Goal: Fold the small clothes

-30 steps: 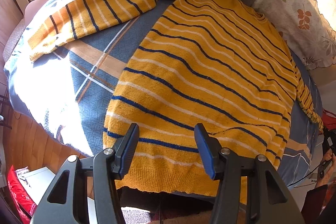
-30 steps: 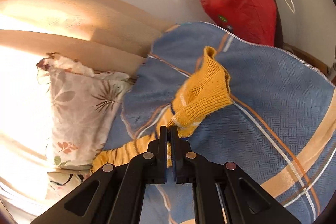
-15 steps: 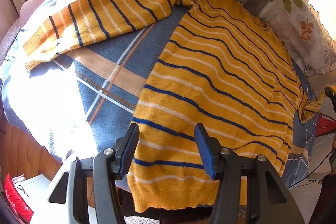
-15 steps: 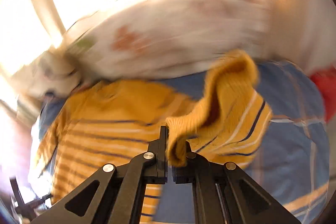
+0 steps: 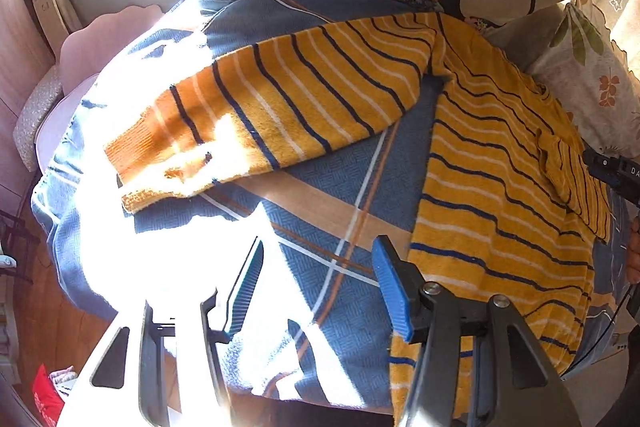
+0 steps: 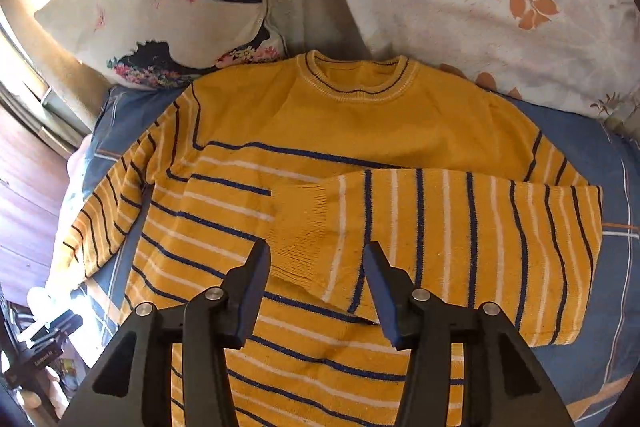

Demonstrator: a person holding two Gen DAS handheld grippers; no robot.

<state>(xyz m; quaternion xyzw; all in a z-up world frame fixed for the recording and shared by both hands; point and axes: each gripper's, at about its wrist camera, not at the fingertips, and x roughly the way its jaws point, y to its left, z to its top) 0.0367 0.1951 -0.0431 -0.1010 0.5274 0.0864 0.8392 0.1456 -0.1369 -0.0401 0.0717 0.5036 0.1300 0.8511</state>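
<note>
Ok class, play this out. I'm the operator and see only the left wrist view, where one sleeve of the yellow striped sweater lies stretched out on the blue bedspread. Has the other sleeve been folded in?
Observer: Yes. The right wrist view shows the other sleeve lying across the chest of the yellow knitted sweater with navy and white stripes, cuff toward the middle.
Operator: Is the right gripper holding it?
Observer: No. The right gripper has its jaws open, one on each side of the cuff in the image, clamping nothing.
Operator: And the collar?
Observer: The round collar lies flat, close to the white leaf-printed pillow.
</note>
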